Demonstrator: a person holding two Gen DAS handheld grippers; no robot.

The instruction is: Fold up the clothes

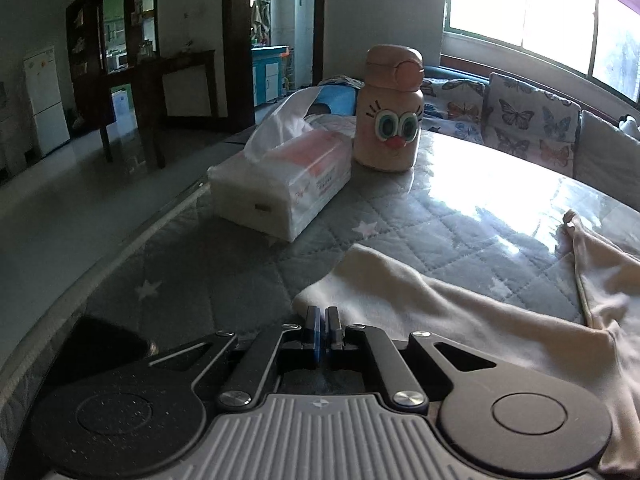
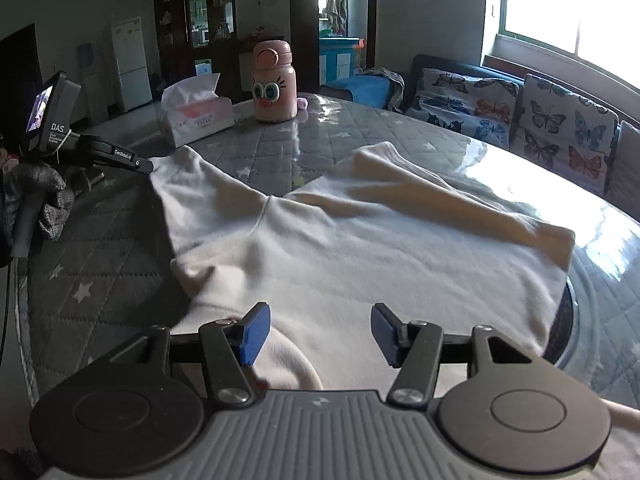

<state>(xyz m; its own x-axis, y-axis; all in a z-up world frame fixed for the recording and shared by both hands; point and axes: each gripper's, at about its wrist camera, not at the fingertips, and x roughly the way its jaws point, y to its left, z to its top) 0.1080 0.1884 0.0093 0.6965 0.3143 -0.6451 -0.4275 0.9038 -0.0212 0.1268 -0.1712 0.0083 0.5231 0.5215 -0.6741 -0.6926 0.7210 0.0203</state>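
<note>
While spread flat on quilted table, cream garment looks soft, light, floppy. Left gripper pinched nearly closed at sleeve cuff, grip uncertain. Right gripper wide open, empty, above collar. Best pinched at hems.

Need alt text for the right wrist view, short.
A white garment lies spread on a quilted grey star-print table, with the right hand-held gripper open just above its near edge. Behind it stand a tissue pack and a pink cartoon-face bottle; the left hand-held gripper meets the garment's far-left corner.
</note>
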